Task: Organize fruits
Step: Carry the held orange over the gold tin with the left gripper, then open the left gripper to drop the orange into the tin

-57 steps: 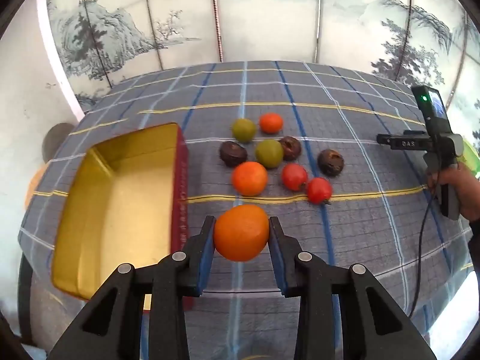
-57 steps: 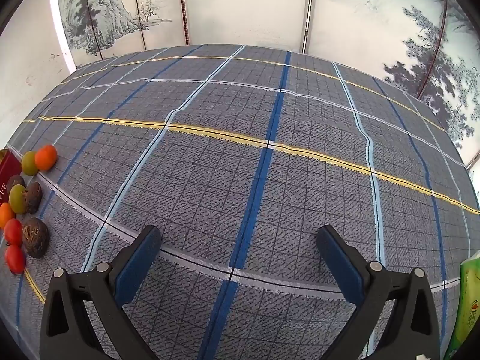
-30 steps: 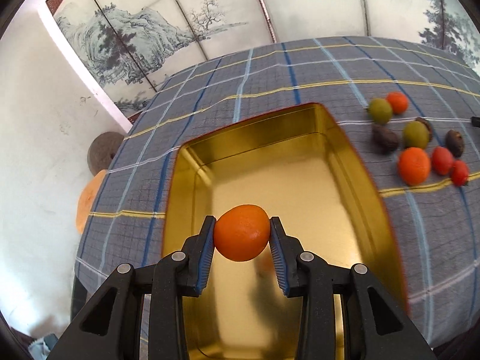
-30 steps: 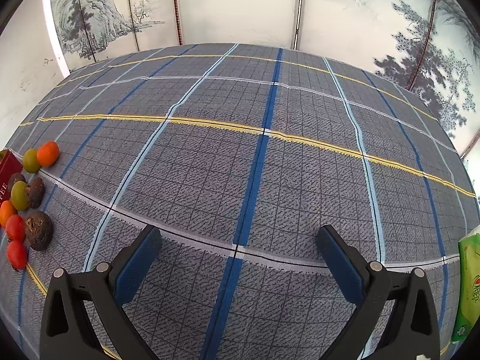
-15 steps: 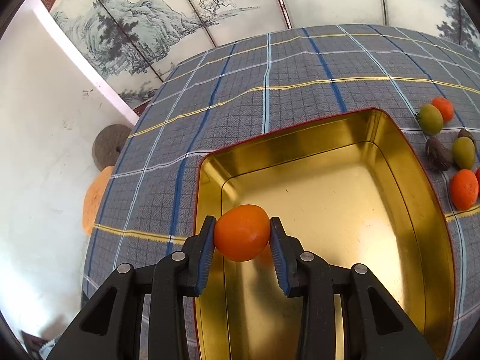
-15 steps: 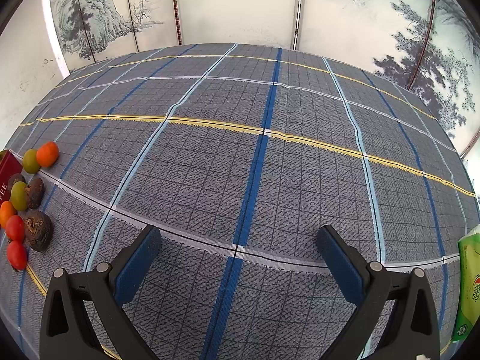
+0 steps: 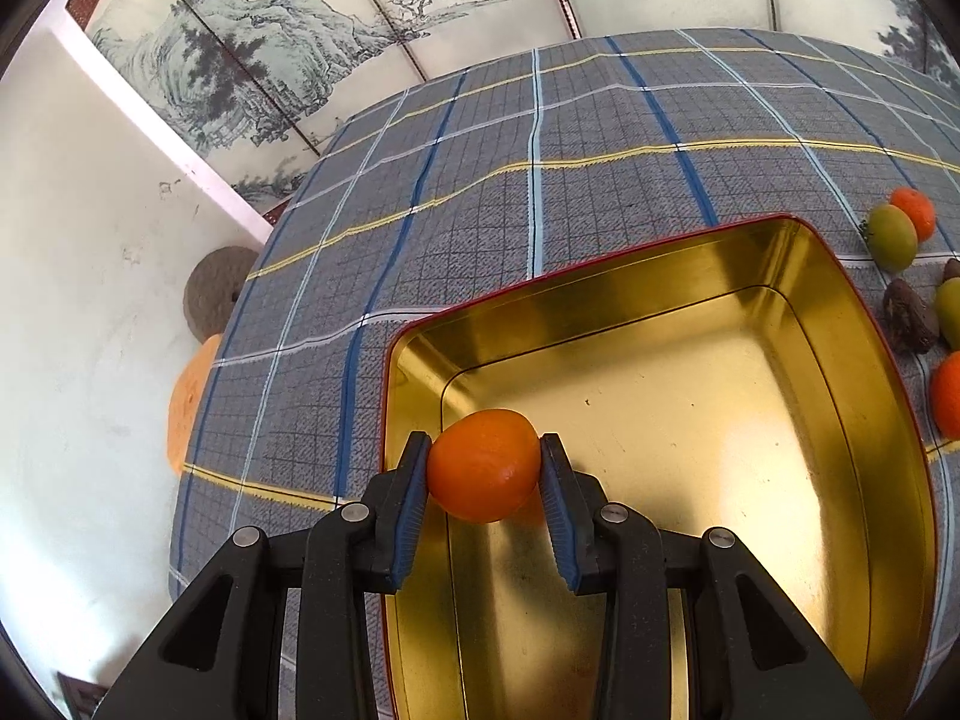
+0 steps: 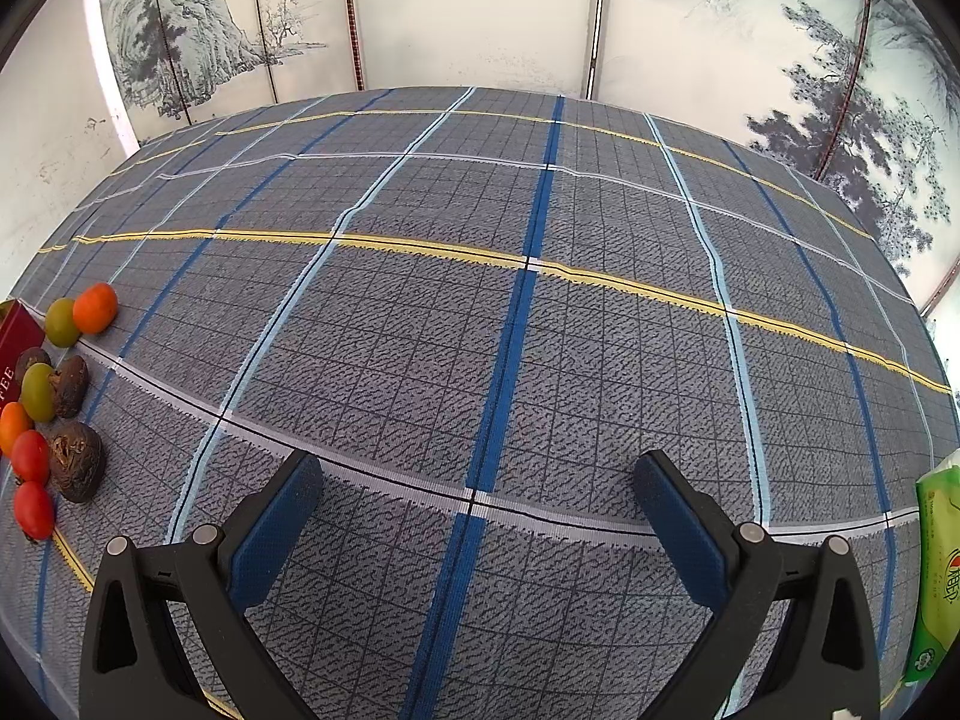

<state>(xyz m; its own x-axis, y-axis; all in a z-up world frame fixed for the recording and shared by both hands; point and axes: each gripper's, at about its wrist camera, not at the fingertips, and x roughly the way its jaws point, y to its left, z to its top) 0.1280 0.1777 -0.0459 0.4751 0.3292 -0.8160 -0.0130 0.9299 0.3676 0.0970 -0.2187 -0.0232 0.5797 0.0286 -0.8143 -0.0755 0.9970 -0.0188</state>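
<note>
My left gripper (image 7: 483, 468) is shut on an orange (image 7: 483, 465), held just above the near left part of a gold-lined tin box (image 7: 690, 276) with a red outside. Nothing lies inside the box. To the box's right, several fruits sit on the cloth: a small orange (image 7: 913, 213), a green fruit (image 7: 893, 237), a dark brown fruit (image 7: 909, 316) and another orange (image 7: 948, 395). In the right wrist view the same fruit cluster (image 8: 45, 396) lies at the far left. My right gripper (image 8: 477, 507) hovers open over bare cloth, nothing between its fingers.
A grey plaid tablecloth (image 8: 510, 300) covers the table. A green packet (image 8: 939, 570) lies at the right edge in the right wrist view. Painted screens stand behind the table. The table's left edge (image 7: 198, 420) drops beside a white wall.
My left gripper has carried the orange leftward over the box, so the box has shifted right in view and most loose fruits have slid off the right edge. The right gripper has stayed still.
</note>
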